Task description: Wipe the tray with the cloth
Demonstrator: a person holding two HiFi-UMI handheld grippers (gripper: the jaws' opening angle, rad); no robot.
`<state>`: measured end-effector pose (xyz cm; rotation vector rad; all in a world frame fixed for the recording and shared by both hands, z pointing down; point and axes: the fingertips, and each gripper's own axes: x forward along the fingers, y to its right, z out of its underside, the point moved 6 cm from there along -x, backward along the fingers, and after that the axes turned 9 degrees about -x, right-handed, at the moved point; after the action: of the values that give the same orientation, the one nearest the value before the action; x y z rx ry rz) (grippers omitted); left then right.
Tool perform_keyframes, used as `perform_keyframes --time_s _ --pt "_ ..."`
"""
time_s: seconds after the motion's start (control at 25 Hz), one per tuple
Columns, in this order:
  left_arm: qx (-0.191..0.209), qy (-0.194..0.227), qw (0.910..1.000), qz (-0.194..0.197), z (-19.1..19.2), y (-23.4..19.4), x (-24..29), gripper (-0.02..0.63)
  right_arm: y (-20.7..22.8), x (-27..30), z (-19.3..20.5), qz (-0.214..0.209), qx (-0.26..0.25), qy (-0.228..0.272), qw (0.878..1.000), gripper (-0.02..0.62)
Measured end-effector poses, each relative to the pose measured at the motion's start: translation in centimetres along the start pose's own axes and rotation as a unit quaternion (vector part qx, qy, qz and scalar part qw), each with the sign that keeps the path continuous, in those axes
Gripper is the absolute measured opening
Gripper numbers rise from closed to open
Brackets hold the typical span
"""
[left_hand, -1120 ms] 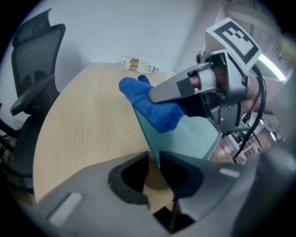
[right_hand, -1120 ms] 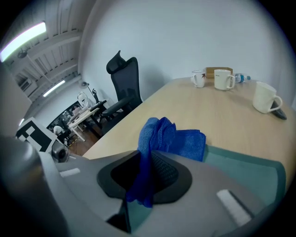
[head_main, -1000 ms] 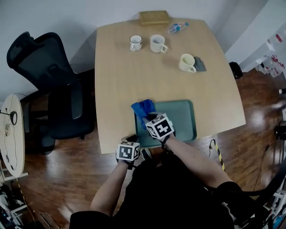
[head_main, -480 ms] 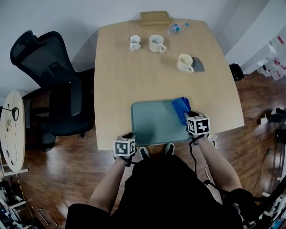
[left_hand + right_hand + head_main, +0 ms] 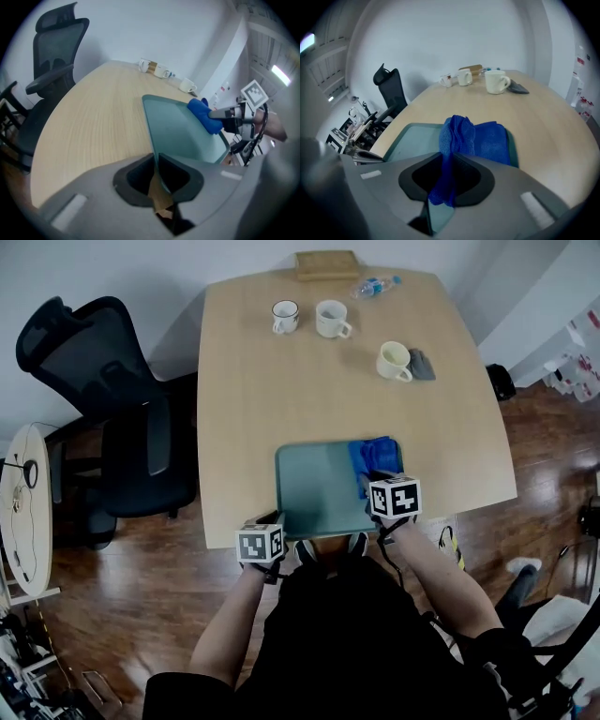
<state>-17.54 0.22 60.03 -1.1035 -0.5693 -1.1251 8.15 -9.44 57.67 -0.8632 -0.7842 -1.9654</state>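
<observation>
A green tray [image 5: 319,491] lies at the near edge of the wooden table [image 5: 281,399]. On its right side rests a blue cloth [image 5: 373,457], with my right gripper [image 5: 371,480] shut on the cloth's near end. In the right gripper view the cloth [image 5: 473,138] bunches up between the jaws of the right gripper [image 5: 446,161] over the tray [image 5: 410,138]. My left gripper [image 5: 273,519] sits at the tray's near left corner. Its jaws are closing, and the left gripper [image 5: 156,164] pinches the tray's thin rim [image 5: 151,126]. The cloth [image 5: 204,115] shows at the far right there.
Three mugs [image 5: 285,315] [image 5: 331,319] [image 5: 394,360], a grey item [image 5: 421,364], a plastic bottle [image 5: 373,285] and a wooden box [image 5: 326,264] stand at the far end of the table. A black office chair [image 5: 103,399] is on the left, with wooden floor all around.
My right gripper swept the cloth from the tray's left side to its right side, then came back slightly leftward. The left gripper moved in to the tray's near left corner.
</observation>
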Motion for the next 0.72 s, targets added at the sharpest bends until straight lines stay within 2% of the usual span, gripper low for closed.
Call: perform_keyframes --time_s 0.24,0.44,0.56,0.72 --pt "0.019 -0.004 0.9998 -0.001 0.0 0.4 0.0 0.038 -9.9 3.9 -2.0 -0.094 -0.045 -0.02 0.994 0.072" --pt "0.039 -0.007 0.9992 0.007 0.0 0.3 0.0 0.043 -16.2 6.3 -3.4 -0.149 -0.086 -0.03 0.985 0.074" --pt "0.042 -0.006 0.9991 0.009 0.0 0.0 0.0 0.043 -17.6 7.3 -3.5 -0.168 -0.096 -0.039 0.98 0.074" --pt "0.046 -0.007 0.9989 0.006 0.1 0.0 0.1 0.044 -15.7 6.1 -3.6 -0.159 -0.081 -0.021 0.984 0.073"
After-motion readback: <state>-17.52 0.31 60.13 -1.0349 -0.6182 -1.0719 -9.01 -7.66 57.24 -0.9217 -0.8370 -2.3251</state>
